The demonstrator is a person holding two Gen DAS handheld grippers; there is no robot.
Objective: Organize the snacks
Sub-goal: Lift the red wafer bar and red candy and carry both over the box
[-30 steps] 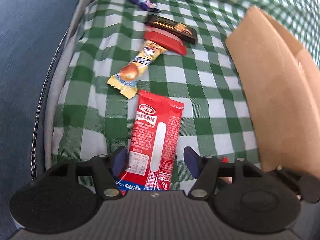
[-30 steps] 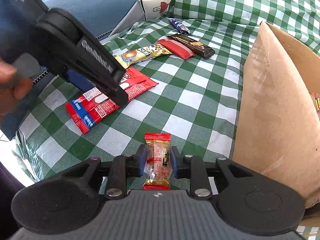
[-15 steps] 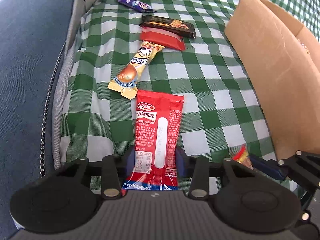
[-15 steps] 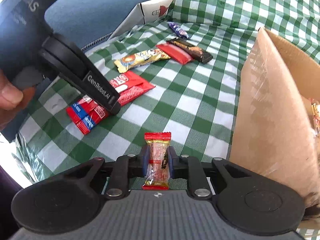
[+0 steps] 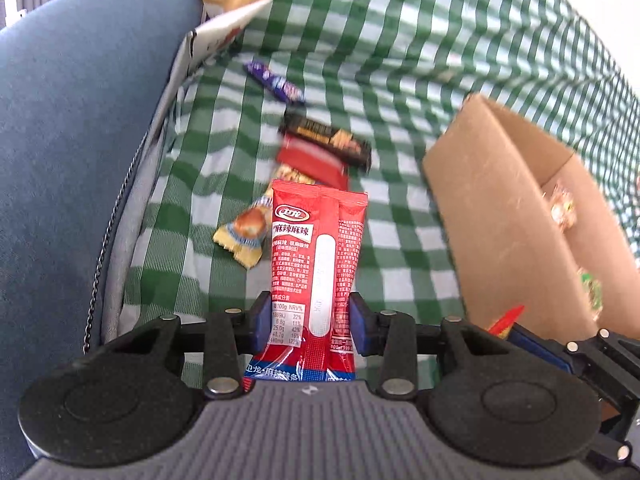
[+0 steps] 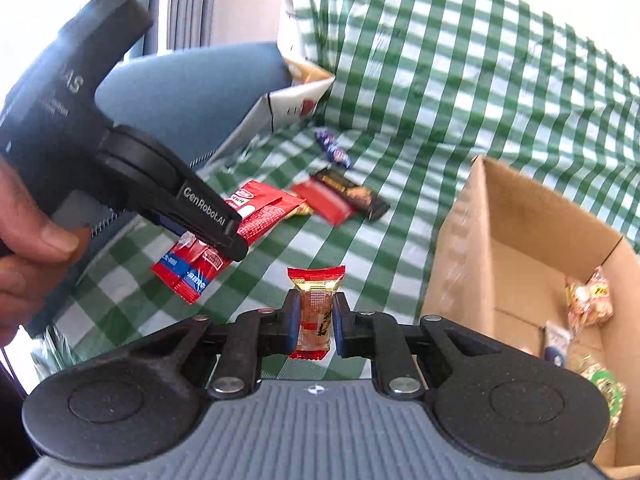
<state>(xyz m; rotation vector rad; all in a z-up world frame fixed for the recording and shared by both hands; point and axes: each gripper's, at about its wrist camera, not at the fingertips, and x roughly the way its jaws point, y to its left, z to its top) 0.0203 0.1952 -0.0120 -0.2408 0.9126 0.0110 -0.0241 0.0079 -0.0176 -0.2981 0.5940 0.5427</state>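
1. Two grips confirmed: left gripper [image 5: 309, 322] clamped on the red packet [image 5: 318, 280], right gripper [image 6: 313, 326] clamped on the small candy [image 6: 316, 312] — both lifted beside the cardboard box [image 6: 460, 240].
2. Risk: the packet, pinched low, may flop and catch the box wall.

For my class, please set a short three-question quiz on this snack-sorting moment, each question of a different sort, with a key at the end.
1. True or false: the left tool is shut on the long red spicy-strip packet.
2. Multiple choice: what does the right tool hold? A) a purple wrapped candy B) a small clear candy with red ends C) a dark chocolate bar
3. Fill in: the open brown cardboard box already holds several ____.

Key
1. True: both pads press the packet's sides.
2. B: the purple candy and dark bar lie on the green checked cloth.
3. Snacks.
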